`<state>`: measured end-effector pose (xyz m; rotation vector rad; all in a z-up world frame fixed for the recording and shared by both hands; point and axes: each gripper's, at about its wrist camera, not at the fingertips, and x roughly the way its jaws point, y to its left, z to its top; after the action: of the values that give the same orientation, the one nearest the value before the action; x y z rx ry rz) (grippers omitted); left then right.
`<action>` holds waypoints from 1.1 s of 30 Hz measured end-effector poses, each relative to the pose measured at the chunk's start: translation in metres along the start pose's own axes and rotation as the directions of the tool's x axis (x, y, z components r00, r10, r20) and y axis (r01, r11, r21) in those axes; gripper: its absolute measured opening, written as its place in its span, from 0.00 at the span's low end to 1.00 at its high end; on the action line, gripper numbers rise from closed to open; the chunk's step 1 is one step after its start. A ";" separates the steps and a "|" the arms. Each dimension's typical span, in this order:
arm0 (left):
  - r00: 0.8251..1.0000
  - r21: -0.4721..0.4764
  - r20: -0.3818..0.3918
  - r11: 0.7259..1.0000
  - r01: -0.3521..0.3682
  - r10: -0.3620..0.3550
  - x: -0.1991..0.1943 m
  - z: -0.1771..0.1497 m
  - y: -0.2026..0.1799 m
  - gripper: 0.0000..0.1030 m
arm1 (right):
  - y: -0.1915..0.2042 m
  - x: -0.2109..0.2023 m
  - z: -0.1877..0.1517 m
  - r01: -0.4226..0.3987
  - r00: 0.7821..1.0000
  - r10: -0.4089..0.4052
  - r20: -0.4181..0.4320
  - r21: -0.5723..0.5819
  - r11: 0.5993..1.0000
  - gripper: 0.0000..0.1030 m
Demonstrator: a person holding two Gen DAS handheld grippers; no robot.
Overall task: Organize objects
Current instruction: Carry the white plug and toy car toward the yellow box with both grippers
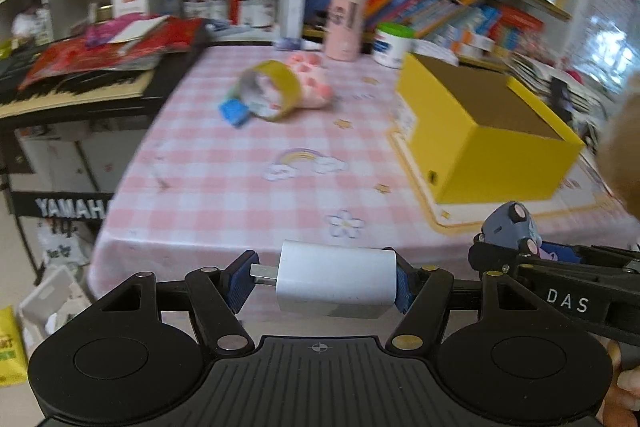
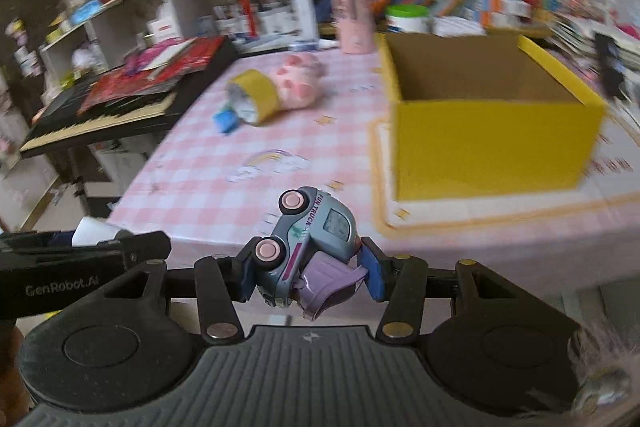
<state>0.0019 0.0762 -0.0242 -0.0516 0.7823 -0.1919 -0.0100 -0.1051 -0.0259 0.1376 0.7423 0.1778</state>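
Observation:
My left gripper (image 1: 322, 285) is shut on a white USB charger (image 1: 336, 283), held crosswise with its metal plug toward the left pad, above the table's near edge. My right gripper (image 2: 310, 277) is shut on a grey-blue toy truck (image 2: 312, 239) with pink wheels and a lilac rear part, tilted on its side. That truck (image 1: 510, 223) and the right gripper also show at the lower right of the left wrist view. An open yellow cardboard box (image 2: 492, 143) stands on the table ahead to the right, and what shows of its inside is bare.
On the pink checked tablecloth (image 1: 240, 187) farther back lie a yellow tape roll (image 1: 272, 91), a small blue thing (image 1: 234, 111) and a pink plush (image 1: 312, 75). A pink cylinder (image 1: 344, 27) and a green-lidded jar (image 1: 394, 45) stand behind. A keyboard (image 1: 76, 95) flanks the left; bookshelves fill the back.

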 end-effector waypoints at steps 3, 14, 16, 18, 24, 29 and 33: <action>0.999 0.040 0.000 0.999 0.037 -0.037 0.003 0.001 -0.014 0.64 | -0.014 -0.006 -0.008 0.044 0.999 -0.043 -0.014 0.041 0.998 0.47; 0.987 0.154 -0.017 0.975 0.162 -0.161 0.021 0.010 -0.067 0.64 | -0.062 -0.030 -0.022 0.178 0.984 -0.176 -0.024 0.151 0.972 0.47; 0.984 0.164 -0.020 0.970 0.177 -0.176 0.024 0.013 -0.074 0.64 | -0.069 -0.033 -0.023 0.197 0.980 -0.195 -0.025 0.157 0.968 0.47; 0.982 0.183 -0.017 0.965 0.187 -0.187 0.026 0.015 -0.082 0.64 | -0.075 -0.035 -0.021 0.210 0.978 -0.209 -0.023 0.161 0.964 0.47; 0.980 0.207 0.029 0.960 0.189 -0.199 0.026 0.027 -0.097 0.64 | -0.091 -0.035 -0.012 0.233 0.972 -0.234 -0.019 0.170 0.957 0.47; 0.979 0.217 0.042 0.958 0.187 -0.201 0.033 0.037 -0.107 0.64 | -0.100 -0.033 -0.001 0.239 0.970 -0.242 -0.005 0.158 0.958 0.47; 0.977 0.221 0.063 0.958 0.185 -0.203 0.037 0.047 -0.116 0.64 | -0.110 -0.029 0.006 0.242 0.970 -0.245 -0.001 0.154 0.958 0.47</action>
<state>0.0435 -0.0461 -0.0029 0.0678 0.6672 -0.4573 -0.0144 -0.2188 -0.0228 0.1924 0.7486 -0.1160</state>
